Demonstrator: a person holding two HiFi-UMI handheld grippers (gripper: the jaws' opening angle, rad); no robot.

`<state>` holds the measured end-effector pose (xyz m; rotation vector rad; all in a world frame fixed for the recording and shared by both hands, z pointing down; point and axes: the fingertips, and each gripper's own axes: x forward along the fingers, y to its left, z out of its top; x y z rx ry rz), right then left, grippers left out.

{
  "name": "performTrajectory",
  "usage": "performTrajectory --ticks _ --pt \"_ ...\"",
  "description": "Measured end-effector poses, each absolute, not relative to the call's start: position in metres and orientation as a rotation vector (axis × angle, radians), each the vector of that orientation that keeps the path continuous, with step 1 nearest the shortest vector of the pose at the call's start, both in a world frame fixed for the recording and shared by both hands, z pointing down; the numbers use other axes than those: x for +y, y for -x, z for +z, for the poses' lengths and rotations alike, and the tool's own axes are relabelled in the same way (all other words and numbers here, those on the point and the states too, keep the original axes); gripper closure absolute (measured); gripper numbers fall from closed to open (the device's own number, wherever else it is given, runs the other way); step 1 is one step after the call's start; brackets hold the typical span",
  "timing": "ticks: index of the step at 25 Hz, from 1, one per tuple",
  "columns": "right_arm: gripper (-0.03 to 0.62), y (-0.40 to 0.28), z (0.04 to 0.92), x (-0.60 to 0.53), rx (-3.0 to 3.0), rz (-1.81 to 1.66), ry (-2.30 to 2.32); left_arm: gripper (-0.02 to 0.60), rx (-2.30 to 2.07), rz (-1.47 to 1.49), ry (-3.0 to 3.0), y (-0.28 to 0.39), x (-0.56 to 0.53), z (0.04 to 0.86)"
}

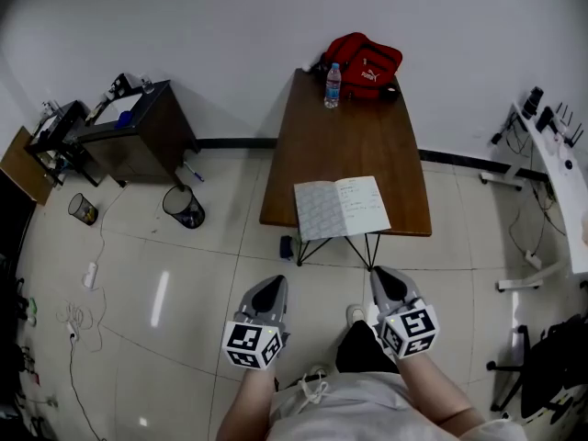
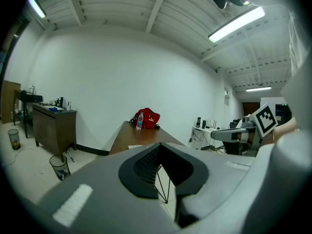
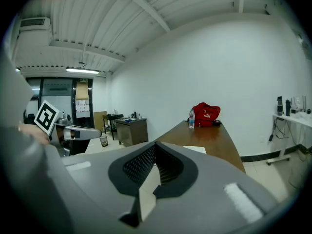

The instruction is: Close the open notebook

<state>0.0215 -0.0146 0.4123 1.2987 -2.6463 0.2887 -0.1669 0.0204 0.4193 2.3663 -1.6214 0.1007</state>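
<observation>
While both pairs of jaws were clenched on nothing, you held the left gripper (image 1: 274,285) and right gripper (image 1: 384,274) short of the table's (image 1: 347,141) near end, where the open notebook (image 1: 341,207) lay flat, pages up

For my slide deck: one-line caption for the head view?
Left gripper and right gripper hover shut before the open white notebook on a brown wooden table.
</observation>
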Motion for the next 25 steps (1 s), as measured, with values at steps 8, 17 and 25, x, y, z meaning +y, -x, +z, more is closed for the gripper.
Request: performTrajectory --ticks 8,17,25 --pt "0.591 -0.024 0.451 -0.115 -2.594 0.383 -1.160 0.575 -1.605 0.181 -2.225 0.162 -0.066 0.468" --pt "0.591 -0.019 0.508 -0.183 -2.527 0.457 -1.034 0.471 -1.396 0.224 -1.943 0.160 -0.119 0.589" --pt "0.591 -0.023 0.550 -0.205 -2.468 0.501 -0.938 0.434 -1.342 0.127 -1.829 0.166 -0.162 0.624"
